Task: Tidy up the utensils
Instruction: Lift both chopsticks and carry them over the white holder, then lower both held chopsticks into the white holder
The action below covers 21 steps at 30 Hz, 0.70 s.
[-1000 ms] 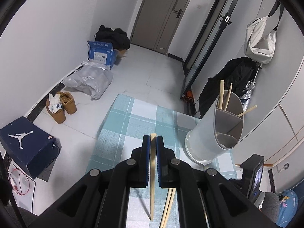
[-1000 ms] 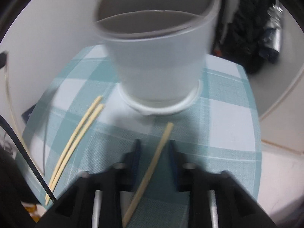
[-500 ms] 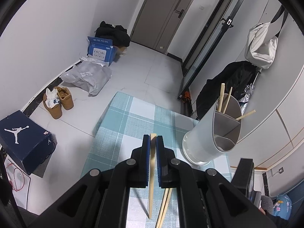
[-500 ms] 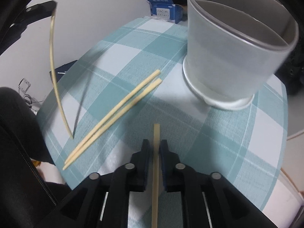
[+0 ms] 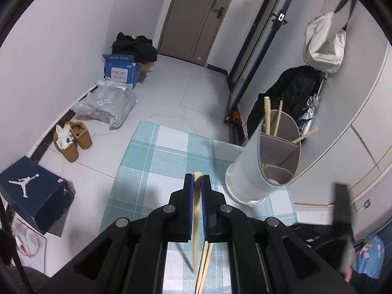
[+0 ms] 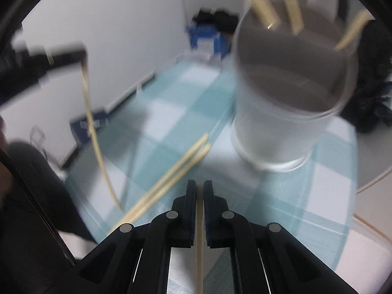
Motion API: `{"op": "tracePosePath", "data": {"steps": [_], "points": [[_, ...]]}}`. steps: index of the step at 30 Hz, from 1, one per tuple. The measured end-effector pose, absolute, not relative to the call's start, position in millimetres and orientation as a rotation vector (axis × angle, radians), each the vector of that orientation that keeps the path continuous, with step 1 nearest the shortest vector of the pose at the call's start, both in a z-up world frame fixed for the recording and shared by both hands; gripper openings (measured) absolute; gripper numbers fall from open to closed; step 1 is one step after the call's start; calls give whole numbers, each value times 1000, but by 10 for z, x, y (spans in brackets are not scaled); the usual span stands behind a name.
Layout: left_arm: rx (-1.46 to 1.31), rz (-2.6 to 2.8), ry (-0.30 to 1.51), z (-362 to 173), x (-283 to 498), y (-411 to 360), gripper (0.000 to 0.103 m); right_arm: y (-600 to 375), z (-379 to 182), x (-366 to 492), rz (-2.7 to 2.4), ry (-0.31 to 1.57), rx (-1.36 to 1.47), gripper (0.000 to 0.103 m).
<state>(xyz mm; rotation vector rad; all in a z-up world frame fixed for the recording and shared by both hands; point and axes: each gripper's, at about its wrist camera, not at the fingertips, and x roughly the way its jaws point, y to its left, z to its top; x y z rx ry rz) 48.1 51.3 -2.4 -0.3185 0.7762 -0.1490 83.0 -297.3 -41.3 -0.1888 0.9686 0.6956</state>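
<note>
My left gripper (image 5: 197,177) is shut on a wooden chopstick (image 5: 196,220) and holds it above the checked tablecloth (image 5: 169,152). A grey divided utensil holder (image 5: 267,161) stands to the right of it with three chopsticks (image 5: 267,117) in its back part. My right gripper (image 6: 199,183) is shut on another chopstick (image 6: 199,245), lifted in front of the holder (image 6: 286,103). Two chopsticks (image 6: 171,174) lie side by side on the cloth, left of my right gripper; they also show in the left wrist view (image 5: 204,269). The right wrist view is blurred.
The table is small; its edges are close on all sides. On the floor to the left are a dark shoe box (image 5: 31,191), brown boots (image 5: 73,139), a grey bag (image 5: 105,103) and a blue box (image 5: 120,68). Bags hang on the right wall (image 5: 323,41).
My right gripper has lifted its chopstick off the cloth and risen toward the holder. My left gripper has risen a little with its chopstick.
</note>
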Motion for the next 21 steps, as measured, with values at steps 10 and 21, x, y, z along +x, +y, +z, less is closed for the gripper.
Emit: {"op": "tracePosePath", "data": {"steps": [10,21], "points": [[-244,-185,763,254,436,242,2,-3559,240,636,663,729,90,5],[-269,-288,707,833,583,-23,2,-3813,712,835,660,569,209,5]]}}
